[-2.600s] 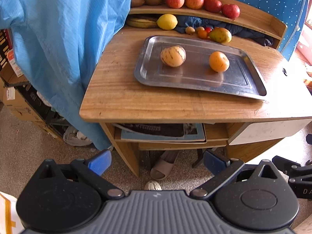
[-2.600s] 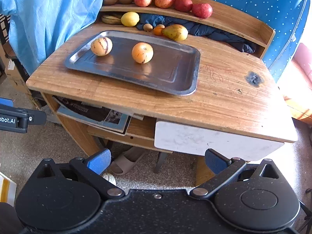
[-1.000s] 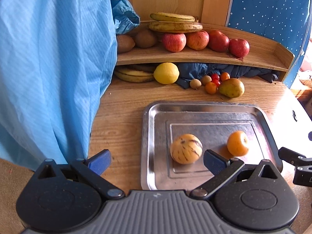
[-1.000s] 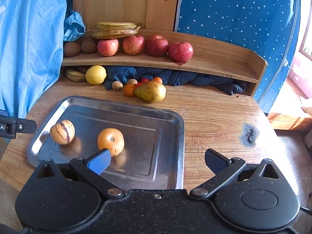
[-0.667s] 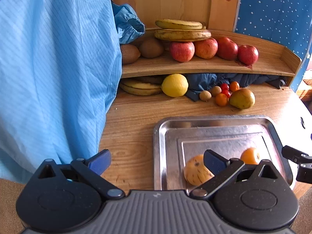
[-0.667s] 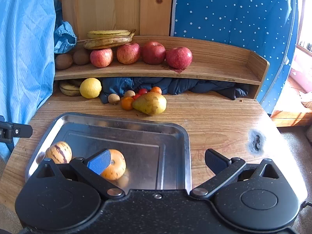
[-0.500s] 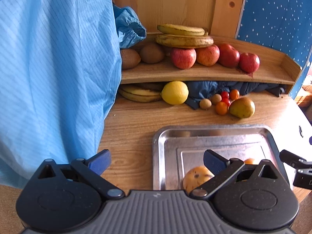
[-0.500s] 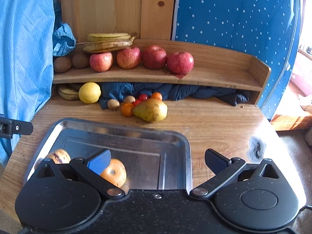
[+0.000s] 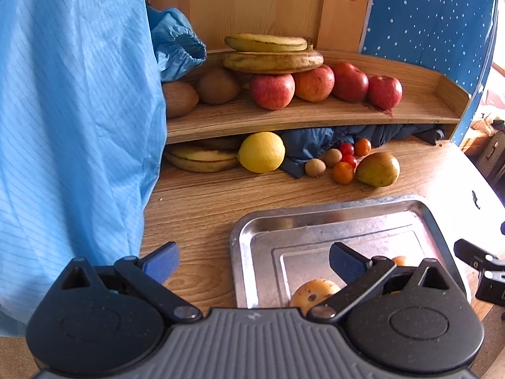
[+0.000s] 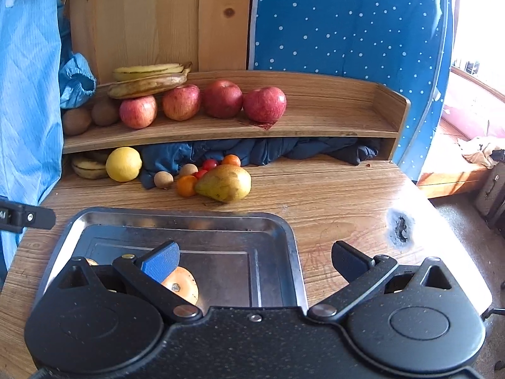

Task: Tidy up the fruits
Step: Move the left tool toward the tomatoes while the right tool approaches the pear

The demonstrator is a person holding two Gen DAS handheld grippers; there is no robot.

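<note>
Both claws, left [image 9: 254, 257] and right [image 10: 255, 257], gape empty over the steel tray [image 10: 221, 221]; its orange fruit [image 10: 183, 287] looks smooth.

free: bare desk [image 10: 331, 195] right of tray [image 10: 284, 221] and right half of shelf [image 10: 331, 126] | blocked: apples [image 10: 221, 98] and bananas [image 10: 148, 82] crowd shelf's left | under shelf: dark cloth [image 10: 284, 150], lemon [image 10: 123, 164], pear [image 10: 225, 183] fill the gap | far left: blue curtain [image 9: 72, 126] overhangs desk edge

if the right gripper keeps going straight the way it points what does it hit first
Probably the pear: the open right gripper aims over the tray's far rim towards it. Depth is unclear.
</note>
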